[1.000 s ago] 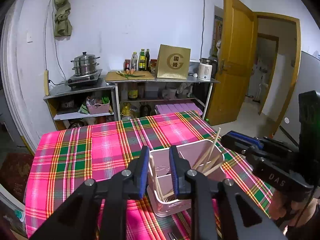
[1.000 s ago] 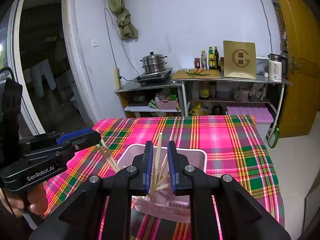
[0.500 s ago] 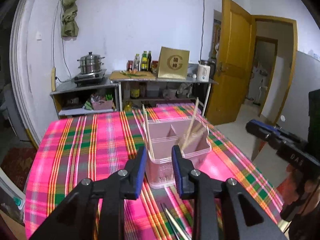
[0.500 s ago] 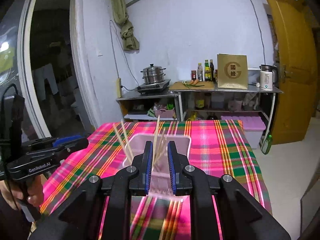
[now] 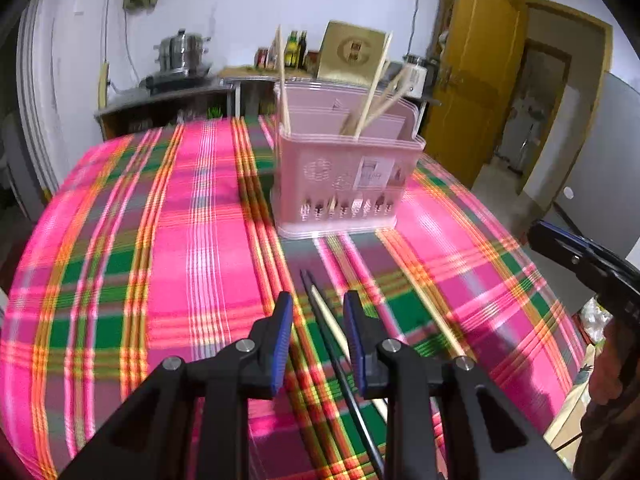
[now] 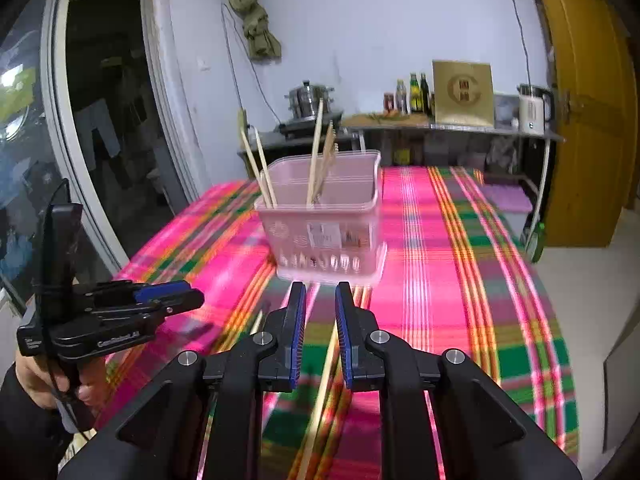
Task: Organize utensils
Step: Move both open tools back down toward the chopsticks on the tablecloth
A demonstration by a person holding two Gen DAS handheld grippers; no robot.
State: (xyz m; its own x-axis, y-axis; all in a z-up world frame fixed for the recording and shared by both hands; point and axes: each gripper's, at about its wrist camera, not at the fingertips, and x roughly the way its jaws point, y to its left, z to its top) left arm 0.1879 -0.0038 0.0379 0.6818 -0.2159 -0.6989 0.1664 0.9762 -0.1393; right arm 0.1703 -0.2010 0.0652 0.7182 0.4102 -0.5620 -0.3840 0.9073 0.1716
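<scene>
Pink utensil holder upright on the plaid tablecloth, toward the far side of the table, label facing the cameras, slotted along its base. Inside it, pale wooden chopsticks leaning out of the right-hand compartment, and one more stick upright at the left corner. Nearer the camera, loose on the cloth: a pair of black chopsticks side by side, a light chopstick just beside them on the right, and another pale chopstick further right, all pointing roughly toward the holder. Left gripper low above the cloth, blue-padded jaws apart and gripping nothing, the black pair and the light stick showing on the cloth in the gap between them. Right gripper likewise tilted down over the table just in front of the holder, jaws a little apart and clamped on nothing, a single pale chopstick on the cloth running under the gap. From the right wrist view, left gripper at the left edge of the table, held by a hand in a dark sleeve. Behind the table, a shelf unit with a steel pot, bottles, a gold box and a white kettle; yellow door to the right
</scene>
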